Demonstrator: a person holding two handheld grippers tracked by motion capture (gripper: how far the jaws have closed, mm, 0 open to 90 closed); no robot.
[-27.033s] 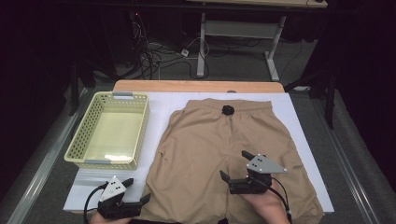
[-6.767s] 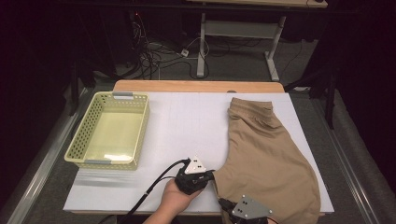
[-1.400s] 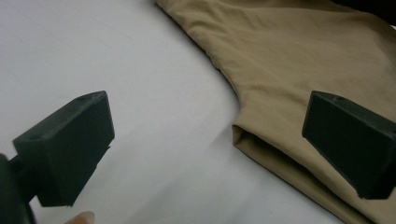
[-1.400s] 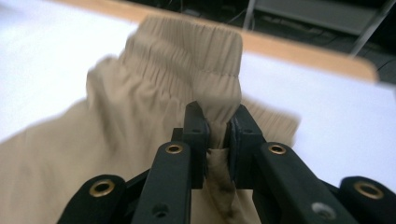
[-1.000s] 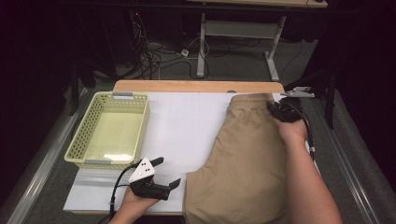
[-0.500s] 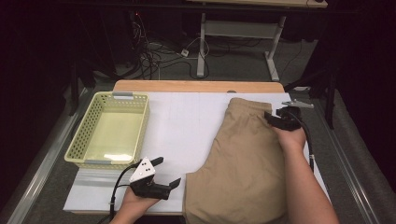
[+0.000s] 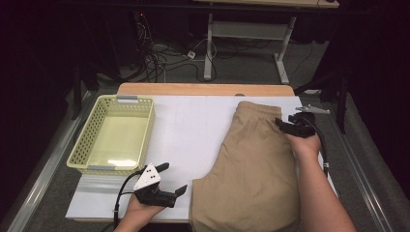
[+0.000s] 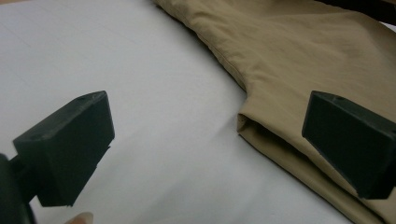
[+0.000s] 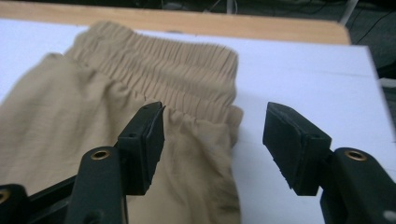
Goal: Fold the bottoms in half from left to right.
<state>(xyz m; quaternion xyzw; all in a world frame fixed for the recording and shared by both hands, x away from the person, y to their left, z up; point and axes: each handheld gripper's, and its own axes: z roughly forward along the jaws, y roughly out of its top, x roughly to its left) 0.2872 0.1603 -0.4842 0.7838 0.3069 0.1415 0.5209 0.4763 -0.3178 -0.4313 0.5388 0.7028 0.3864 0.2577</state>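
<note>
At the far left of the surface [image 7: 193, 125] sits a pale yellow basket [image 7: 82, 147] with a latticed wall, its long side running near to far. Just right of its near corner, by the near edge, the left gripper [image 7: 174, 179] hangs above the white covering with its jaws spread wide and nothing between them. In the left gripper view [image 8: 205, 144] its two black jaws frame bare white surface and the folded hem of the tan shorts [image 8: 299, 74], which its pads do not touch.

The shorts [image 7: 254, 179] lie on the right half of the surface, folded lengthwise into one narrow panel, the elastic waistband at the far end and the leg hem at the near edge.

Farthest right, the right gripper [image 7: 285, 126] rests over the far right part of the shorts, just near of the waistband. Its jaws have just been opening; in the right gripper view [image 9: 212, 140] they stand apart, released, with the right edge of the shorts [image 9: 140, 93] lying below the gap, one jaw over the cloth and the other over white surface.
</note>
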